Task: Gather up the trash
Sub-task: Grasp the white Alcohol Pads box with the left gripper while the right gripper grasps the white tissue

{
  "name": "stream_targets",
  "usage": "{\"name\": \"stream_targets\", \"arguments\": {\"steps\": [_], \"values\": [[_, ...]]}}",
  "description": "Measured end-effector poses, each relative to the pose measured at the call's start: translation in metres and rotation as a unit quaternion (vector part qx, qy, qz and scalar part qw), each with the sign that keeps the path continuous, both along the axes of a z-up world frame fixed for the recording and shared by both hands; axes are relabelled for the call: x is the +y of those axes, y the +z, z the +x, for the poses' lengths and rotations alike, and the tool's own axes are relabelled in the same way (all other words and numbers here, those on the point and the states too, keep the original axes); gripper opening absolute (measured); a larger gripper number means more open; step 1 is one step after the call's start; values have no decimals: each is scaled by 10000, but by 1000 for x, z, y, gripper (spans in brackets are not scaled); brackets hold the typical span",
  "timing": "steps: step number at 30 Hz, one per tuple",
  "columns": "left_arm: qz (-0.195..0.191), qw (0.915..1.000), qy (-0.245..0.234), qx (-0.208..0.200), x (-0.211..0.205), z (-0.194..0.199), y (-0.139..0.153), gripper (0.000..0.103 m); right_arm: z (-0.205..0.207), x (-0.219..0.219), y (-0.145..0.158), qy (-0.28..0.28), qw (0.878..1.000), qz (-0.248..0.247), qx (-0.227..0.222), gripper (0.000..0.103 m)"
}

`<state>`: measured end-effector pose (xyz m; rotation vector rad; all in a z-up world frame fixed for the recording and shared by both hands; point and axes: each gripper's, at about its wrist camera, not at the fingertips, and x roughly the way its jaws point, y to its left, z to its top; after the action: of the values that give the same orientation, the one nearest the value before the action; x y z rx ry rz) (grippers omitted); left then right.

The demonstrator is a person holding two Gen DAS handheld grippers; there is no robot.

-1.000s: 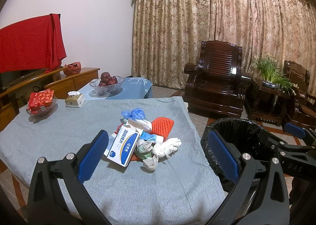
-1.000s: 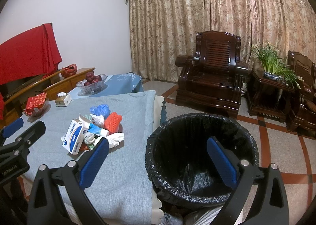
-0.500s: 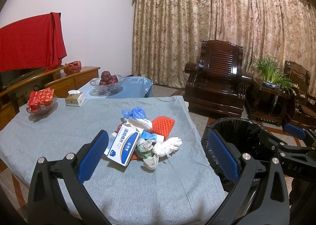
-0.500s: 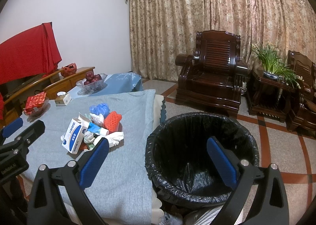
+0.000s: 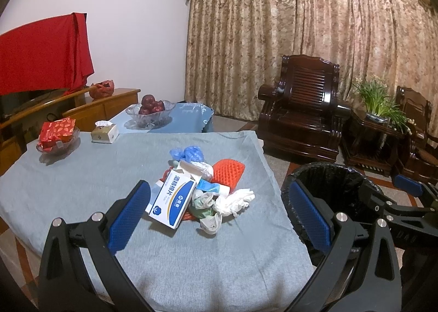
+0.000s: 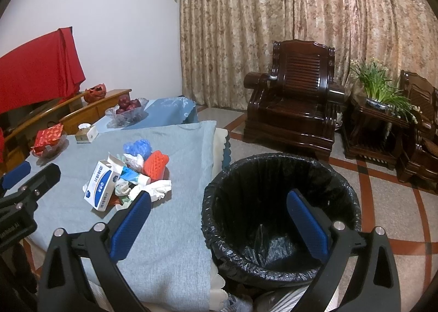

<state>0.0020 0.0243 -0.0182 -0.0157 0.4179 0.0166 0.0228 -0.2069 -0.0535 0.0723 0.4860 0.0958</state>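
Almost nothing is changing over the last second: you are only drifting the views slightly, so collecting is not yet starting. You are keeping the left hand-held gripper [image 5: 219,213] spread wide and empty over the trash pile [image 5: 202,188] on the tabletop [image 5: 82,175], and the right hand-held gripper [image 6: 219,223] equally wide above the black-lined bin [image 6: 279,210] beside it.

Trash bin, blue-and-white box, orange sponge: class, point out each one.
trash bin [image 6: 276,265], right wrist view, near rim of liner.
blue-and-white box [image 5: 172,201], left wrist view, printed top face.
orange sponge [image 5: 228,172], left wrist view, bumpy face.
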Motion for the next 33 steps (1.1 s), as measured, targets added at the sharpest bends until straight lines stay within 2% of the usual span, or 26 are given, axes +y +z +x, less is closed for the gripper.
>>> {"name": "stream_targets", "arguments": {"steps": [7, 12, 17, 22, 26, 33], "values": [[-34, 9994, 345, 89, 29, 21, -8, 98, 22, 17, 1, 280, 9996, -21, 66, 97], [112, 9973, 691, 211, 61, 41, -19, 98, 46, 43, -5, 601, 9981, -29, 135, 94], [218, 9954, 859, 378, 89, 59, -41, 98, 79, 75, -24, 940, 9949, -106, 358, 88], [139, 9945, 922, 470, 107, 74, -62, 98, 114, 97, -54, 1138, 9901, -160, 803, 77], [195, 9940, 929, 538, 111, 87, -73, 98, 134, 112, -76, 1207, 9871, -227, 1026, 73], [18, 9940, 832, 714, 116, 106, -88, 98, 161, 127, -100, 1239, 9834, -345, 1283, 72]]}}
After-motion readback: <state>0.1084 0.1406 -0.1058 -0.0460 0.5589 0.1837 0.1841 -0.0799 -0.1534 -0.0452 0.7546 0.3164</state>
